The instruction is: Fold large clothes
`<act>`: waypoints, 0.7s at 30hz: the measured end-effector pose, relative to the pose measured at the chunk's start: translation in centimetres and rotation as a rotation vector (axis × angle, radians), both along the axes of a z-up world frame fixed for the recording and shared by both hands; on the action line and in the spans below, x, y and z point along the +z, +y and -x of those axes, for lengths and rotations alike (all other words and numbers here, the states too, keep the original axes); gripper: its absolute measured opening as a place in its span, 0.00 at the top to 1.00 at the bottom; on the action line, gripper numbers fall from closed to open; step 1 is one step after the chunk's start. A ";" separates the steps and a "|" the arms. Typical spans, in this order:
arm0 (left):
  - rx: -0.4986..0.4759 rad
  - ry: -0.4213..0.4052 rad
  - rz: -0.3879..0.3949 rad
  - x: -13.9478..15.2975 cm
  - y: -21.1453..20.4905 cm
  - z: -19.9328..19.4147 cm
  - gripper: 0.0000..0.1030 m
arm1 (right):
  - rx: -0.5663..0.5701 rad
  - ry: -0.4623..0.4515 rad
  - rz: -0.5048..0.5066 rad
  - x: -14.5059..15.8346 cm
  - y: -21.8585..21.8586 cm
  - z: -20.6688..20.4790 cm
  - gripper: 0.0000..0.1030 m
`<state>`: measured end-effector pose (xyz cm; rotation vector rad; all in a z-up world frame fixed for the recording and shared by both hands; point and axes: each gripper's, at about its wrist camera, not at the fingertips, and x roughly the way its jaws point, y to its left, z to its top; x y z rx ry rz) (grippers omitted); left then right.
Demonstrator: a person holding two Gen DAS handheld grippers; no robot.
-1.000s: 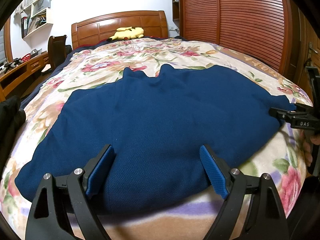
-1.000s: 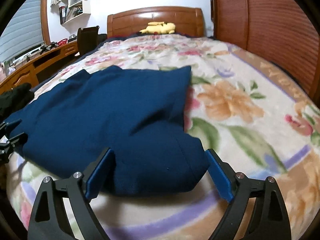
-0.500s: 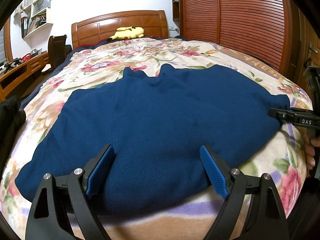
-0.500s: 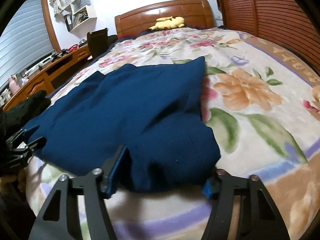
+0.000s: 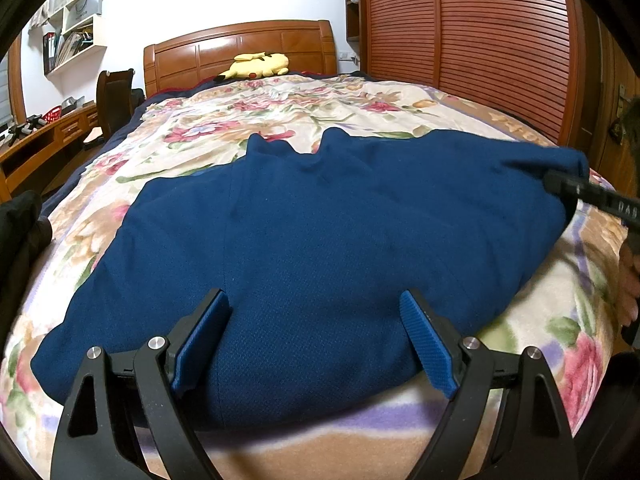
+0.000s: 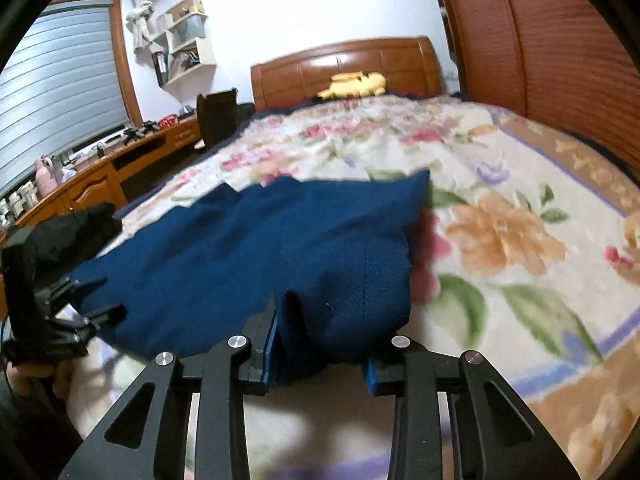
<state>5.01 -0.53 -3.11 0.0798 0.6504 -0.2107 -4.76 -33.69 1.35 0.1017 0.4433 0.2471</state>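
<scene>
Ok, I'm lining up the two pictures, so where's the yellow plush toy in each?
Left wrist view: the yellow plush toy lies top centre-left, against the headboard.
Right wrist view: it lies top, right of centre, blurred.
Shared landmark: the wooden headboard right behind it.

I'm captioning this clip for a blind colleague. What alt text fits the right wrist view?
The right gripper, whose jaws have just been closing, pinches a bunched corner of a navy blue garment spread on a floral bedspread. The left gripper sits at the garment's far left edge; a yellow plush toy lies by the wooden headboard.
</scene>
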 end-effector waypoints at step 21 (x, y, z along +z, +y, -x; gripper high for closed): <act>0.089 -0.088 0.136 2.7 8.7 2.8 0.15 | 0.289 -0.179 0.286 7.8 16.0 -4.3 0.73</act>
